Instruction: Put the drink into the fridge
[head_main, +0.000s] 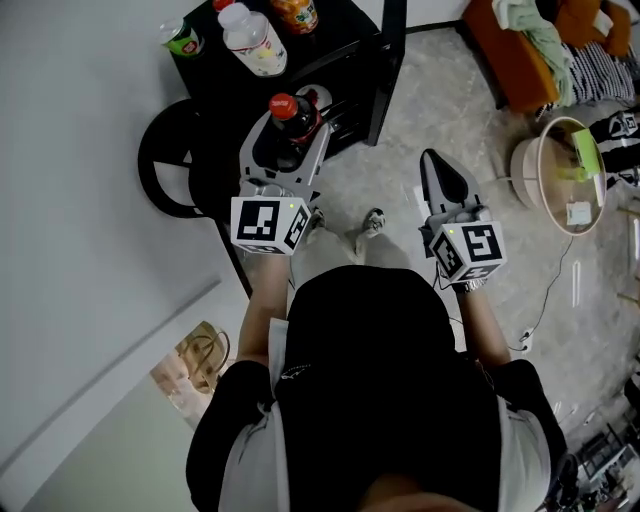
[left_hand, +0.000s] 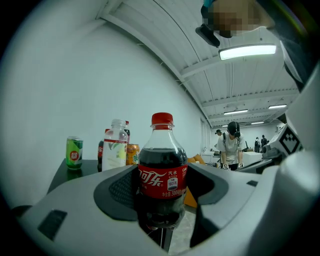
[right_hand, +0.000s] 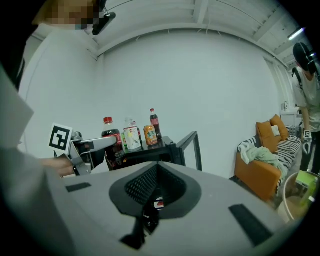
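Observation:
A cola bottle (head_main: 288, 115) with a red cap and red label stands upright between the jaws of my left gripper (head_main: 290, 142), which is shut on its body. It is held in front of a black side table (head_main: 340, 50). In the left gripper view the cola bottle (left_hand: 162, 170) fills the middle, with the left gripper (left_hand: 162, 205) closed round its lower half. My right gripper (head_main: 441, 172) hangs over the floor to the right, jaws together and nothing in them. The right gripper (right_hand: 151, 197) shows the same in its own view. No fridge is in view.
On the black table stand a green can (head_main: 183, 38), a clear bottle with a white cap (head_main: 253, 40) and an orange can (head_main: 296, 12). A round side table (head_main: 530, 170) and an orange sofa (head_main: 515, 60) are to the right. A paper bag (head_main: 195, 360) lies by the wall.

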